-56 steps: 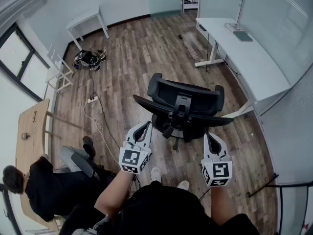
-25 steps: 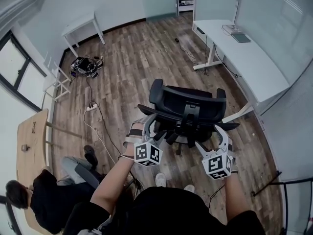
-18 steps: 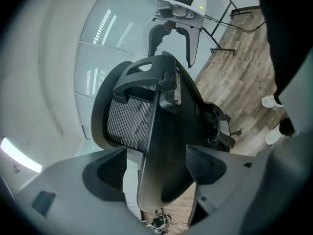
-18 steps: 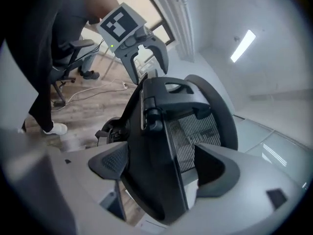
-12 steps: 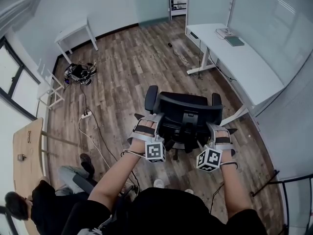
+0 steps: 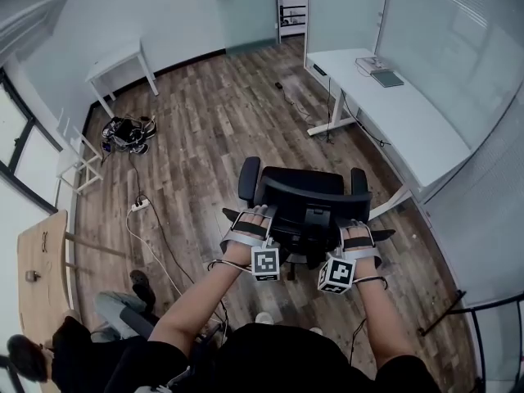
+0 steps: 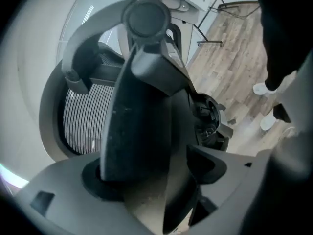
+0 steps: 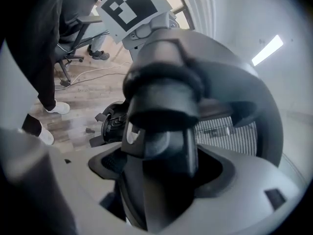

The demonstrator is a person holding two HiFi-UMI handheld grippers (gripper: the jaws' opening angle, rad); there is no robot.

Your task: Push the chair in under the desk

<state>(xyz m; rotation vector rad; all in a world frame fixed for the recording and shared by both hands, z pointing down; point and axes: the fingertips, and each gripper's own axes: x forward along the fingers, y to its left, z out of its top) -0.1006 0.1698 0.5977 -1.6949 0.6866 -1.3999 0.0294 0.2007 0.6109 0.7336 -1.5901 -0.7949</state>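
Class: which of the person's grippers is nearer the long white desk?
Right. The right gripper grips the chair on its desk side; the left gripper, on its far side.

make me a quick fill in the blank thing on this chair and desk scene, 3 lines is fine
1. The left gripper and the right gripper are both at the back of the ____ office chair.
2. The chair stands out on the ____ floor, not yet under the white desk.
3. Another person sits at the lower ____ of the head view.

Missing words: black; wooden; left
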